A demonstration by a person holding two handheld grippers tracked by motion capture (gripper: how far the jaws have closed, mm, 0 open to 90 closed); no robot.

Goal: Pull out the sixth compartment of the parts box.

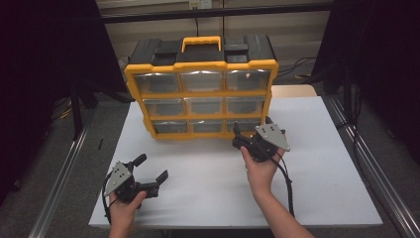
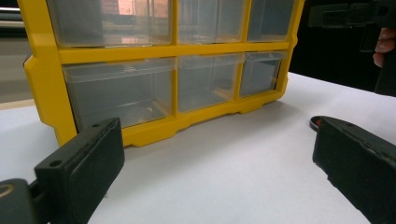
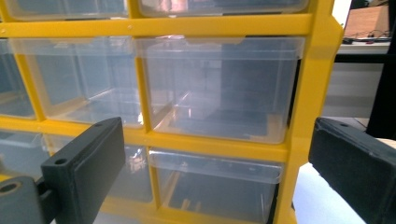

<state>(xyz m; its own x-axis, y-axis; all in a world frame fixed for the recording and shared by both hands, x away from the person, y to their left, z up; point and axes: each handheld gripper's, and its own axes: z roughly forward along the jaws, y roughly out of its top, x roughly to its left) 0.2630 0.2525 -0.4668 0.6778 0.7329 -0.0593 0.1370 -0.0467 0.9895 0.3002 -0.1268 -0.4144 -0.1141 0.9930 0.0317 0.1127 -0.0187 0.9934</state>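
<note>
A yellow and black organiser cabinet [image 1: 200, 91] with clear plastic drawers in three rows stands at the back of the white table [image 1: 322, 163]. My right gripper [image 1: 252, 130] is open, held right up against the cabinet's bottom right corner; its jaws frame the right column drawers [image 3: 219, 88]. My left gripper [image 1: 151, 167] is open near the table's front left, well apart from the cabinet, and faces its lower drawers [image 2: 119, 91]. Nothing sits between either pair of jaws. The drawers look empty.
The cabinet has a yellow carry handle [image 1: 200, 42] on top. Metal rails [image 1: 369, 171] run along both sides of the table. A wooden surface [image 1: 294, 90] shows behind the cabinet at the right. Bare tabletop lies between the two hands.
</note>
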